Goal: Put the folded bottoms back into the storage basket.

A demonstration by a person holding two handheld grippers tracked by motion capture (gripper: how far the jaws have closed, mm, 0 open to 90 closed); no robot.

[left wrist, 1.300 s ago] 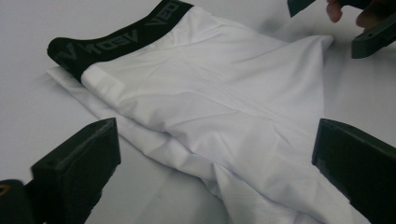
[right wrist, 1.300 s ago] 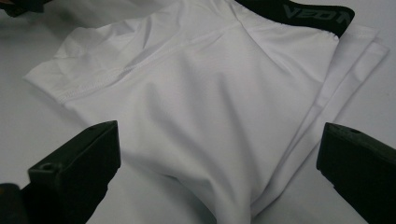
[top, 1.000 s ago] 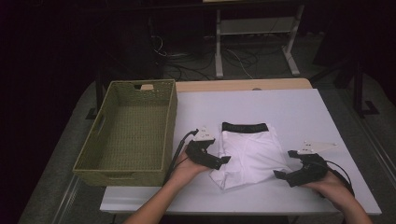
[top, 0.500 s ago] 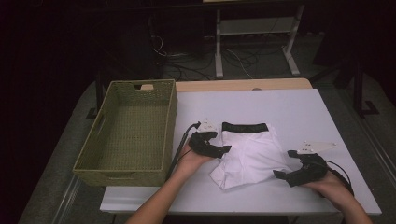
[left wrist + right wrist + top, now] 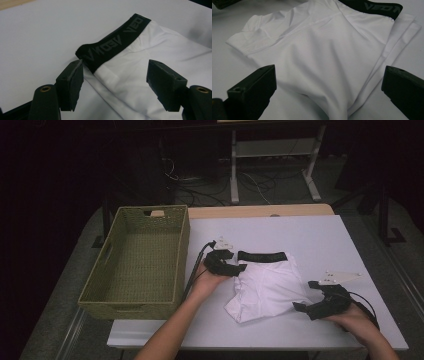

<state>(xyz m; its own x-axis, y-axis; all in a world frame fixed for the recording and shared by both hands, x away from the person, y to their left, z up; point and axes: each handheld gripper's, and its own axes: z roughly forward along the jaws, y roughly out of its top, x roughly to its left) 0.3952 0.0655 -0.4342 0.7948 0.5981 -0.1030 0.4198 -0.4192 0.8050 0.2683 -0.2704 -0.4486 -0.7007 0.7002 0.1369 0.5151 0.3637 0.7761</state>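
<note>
The white underwear with its black waistband lay part-folded on the surface, right of the basket. It looked light, soft and limp, likely to sag and unfold if lifted by one layer. My left gripper had just been closing, jaws still spread astride the waistband corner, the firmest place to pinch. My right gripper stood wide open at the hem.

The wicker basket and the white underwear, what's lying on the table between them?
Between the basket and the underwear, the high view shows the left gripper, its cable and the hand holding it.
</note>
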